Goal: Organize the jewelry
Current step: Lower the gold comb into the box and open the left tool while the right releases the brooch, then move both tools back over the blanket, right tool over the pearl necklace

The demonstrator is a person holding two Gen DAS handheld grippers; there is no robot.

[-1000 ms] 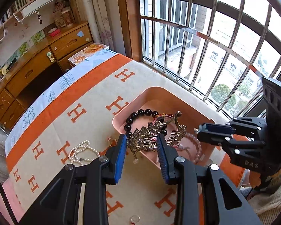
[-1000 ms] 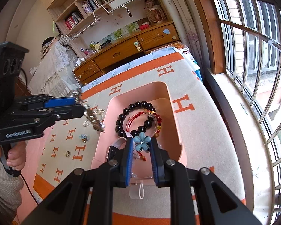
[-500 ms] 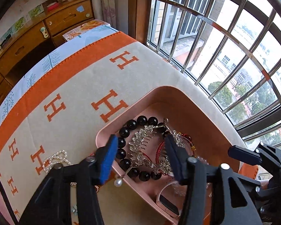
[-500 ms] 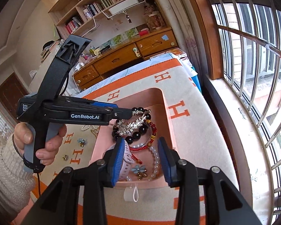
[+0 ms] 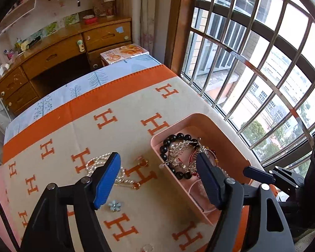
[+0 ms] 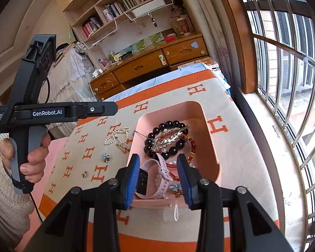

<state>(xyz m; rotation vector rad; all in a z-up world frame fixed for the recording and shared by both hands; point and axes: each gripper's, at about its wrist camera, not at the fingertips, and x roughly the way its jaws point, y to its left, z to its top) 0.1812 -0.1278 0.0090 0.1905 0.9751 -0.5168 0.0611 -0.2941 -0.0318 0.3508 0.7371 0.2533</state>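
Observation:
A pink tray [image 5: 239, 159] [image 6: 212, 147] on the orange-and-cream cloth holds a black bead bracelet [image 6: 170, 140], a silver hair comb [image 6: 170, 136] [image 5: 182, 153] lying on it, a red bracelet, a pink watch [image 6: 157, 178] and a blue flower clip [image 6: 175, 187]. On the cloth lie a pearl necklace [image 5: 98, 163] [image 6: 117, 135], a gold chain [image 5: 128, 182], a blue flower [image 5: 114, 205] [image 6: 105, 157] and a small ring [image 6: 84, 173]. My left gripper [image 5: 157, 180] is open and empty, above the tray's left rim. My right gripper [image 6: 158, 178] is open and empty over the tray's near end.
A barred window [image 5: 262, 63] runs along the right. A wooden desk with drawers [image 5: 52, 56] and bookshelves [image 6: 126, 4] stand at the back. A book [image 5: 124, 53] lies at the far end of the bed.
My left gripper opened, left the silver comb in the tray and drew back to the left. My right gripper opened, let go of the blue flower clip and pulled back.

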